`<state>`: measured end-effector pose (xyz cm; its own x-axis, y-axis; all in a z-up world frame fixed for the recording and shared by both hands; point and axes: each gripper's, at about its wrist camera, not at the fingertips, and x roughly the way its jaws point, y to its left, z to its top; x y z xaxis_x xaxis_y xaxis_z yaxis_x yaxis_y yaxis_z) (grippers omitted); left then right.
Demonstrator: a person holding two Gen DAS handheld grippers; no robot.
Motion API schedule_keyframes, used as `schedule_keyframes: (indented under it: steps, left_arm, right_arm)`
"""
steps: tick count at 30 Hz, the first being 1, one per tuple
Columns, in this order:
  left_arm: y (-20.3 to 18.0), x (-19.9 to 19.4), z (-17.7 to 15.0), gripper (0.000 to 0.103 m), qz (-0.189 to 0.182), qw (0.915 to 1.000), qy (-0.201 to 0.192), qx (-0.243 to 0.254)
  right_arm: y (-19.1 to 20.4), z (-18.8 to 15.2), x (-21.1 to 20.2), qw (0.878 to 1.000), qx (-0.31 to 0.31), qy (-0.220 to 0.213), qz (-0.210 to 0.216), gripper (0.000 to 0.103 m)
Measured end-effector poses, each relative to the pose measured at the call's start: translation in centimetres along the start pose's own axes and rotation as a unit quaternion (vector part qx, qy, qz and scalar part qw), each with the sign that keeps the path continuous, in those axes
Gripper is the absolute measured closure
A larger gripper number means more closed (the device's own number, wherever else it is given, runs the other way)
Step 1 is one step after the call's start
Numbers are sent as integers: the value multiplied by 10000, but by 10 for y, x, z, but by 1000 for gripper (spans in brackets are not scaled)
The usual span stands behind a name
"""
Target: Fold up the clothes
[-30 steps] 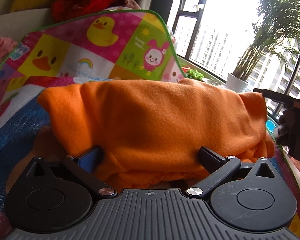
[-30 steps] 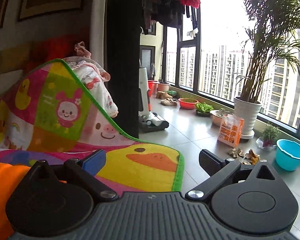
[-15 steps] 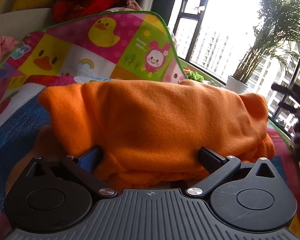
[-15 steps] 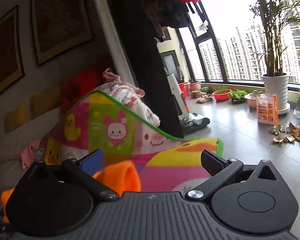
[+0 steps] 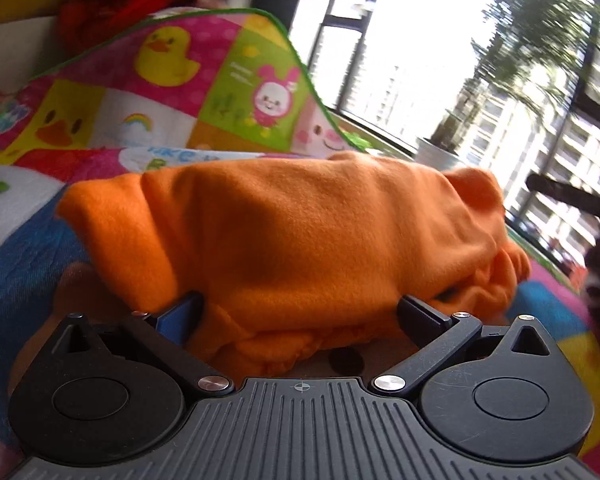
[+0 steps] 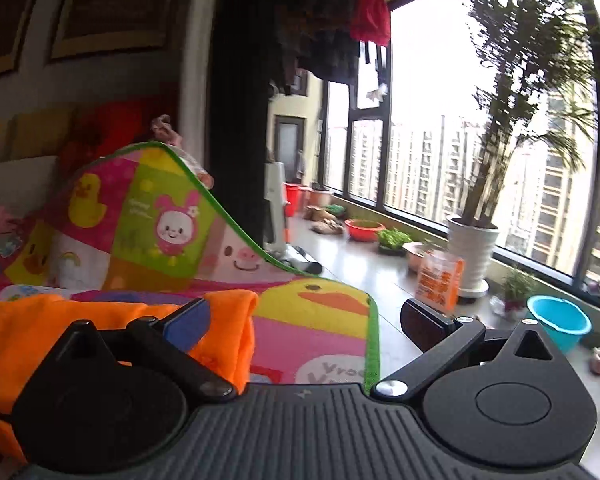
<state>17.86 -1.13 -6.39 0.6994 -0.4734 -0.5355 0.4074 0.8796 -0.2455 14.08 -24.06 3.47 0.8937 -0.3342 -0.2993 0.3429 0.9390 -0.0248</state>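
An orange fleece garment (image 5: pixel 300 240) lies folded in a bundle on a colourful cartoon play mat (image 5: pixel 160 92). My left gripper (image 5: pixel 300 314) is open, its fingers wide apart at the bundle's near edge, with cloth lying between them. My right gripper (image 6: pixel 304 318) is open and empty at the garment's right end (image 6: pixel 228 320), over the mat's edge. The right gripper shows as a dark blurred shape at the right of the left wrist view (image 5: pixel 596 256).
The mat's far part (image 6: pixel 140 216) curls up against a sofa with red and yellow cushions (image 5: pixel 112 4). Beyond the mat's green edge is tiled floor with a potted palm (image 6: pixel 472 248), an orange carton (image 6: pixel 440 280), a blue basin (image 6: pixel 558 326) and red pots.
The right gripper has swung and dropped toward the garment's right end, which now shows in its view. The left gripper has pulled back slightly and stays open at the bundle.
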Motion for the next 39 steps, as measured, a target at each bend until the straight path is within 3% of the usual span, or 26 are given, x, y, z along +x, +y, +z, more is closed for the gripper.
schedule_keyframes:
  steps: [4,6,8,11,14,15,18,20,21,24,26,29,32,39]
  left_arm:
    - [-4,13,9,0,-91,9997,101,200]
    - [10,12,13,0,-195,9995,137,226]
    - [22,9,16,0,-349,9988,186,280]
    - [30,3,17,0,-462,9986,177,206]
    - [31,0,20,0,-442,9987,222,151]
    - [32,-3,20,0,-456,9985,262,118]
    - [46,-23,31,0,-688,9965,404,-253]
    - [61,-45,44,0,-802,9950,253,-534]
    - [68,-55,49,0,-789,9946,120,-658]
    - [92,-64,63,0,-179,9938,-154,-1090]
    - [112,-53,64,0,145,9899,-45,-1410]
    - [133,-33,57,0,275,9847,282,-1700]
    - [144,-34,58,0,426,9856,205,-1621]
    - [160,-62,62,0,699,9892,163,-1276]
  right_arm:
    - [-39,-23,9,9973,449,432,-383,1]
    - [-30,-25,7,9980,-48,415,-479,1]
    - [-17,-10,-2,9967,-538,115,-600,0]
    - [3,35,-10,10000,-35,-78,-20,0]
    - [32,60,9,9927,836,454,746,0]
    - [47,61,21,9889,1001,713,831,0]
    - [79,53,57,9938,682,846,225,0]
    - [81,42,84,9953,347,900,-105,0]
    - [76,32,98,9930,342,1127,-31,0]
    - [76,-2,116,9794,655,1867,405,3]
    - [93,-5,101,9795,431,1847,681,11]
    - [118,-9,77,9773,94,1813,1095,21]
    - [146,-9,60,9740,-157,1790,1378,27]
    - [212,7,31,9600,-862,1527,2183,28]
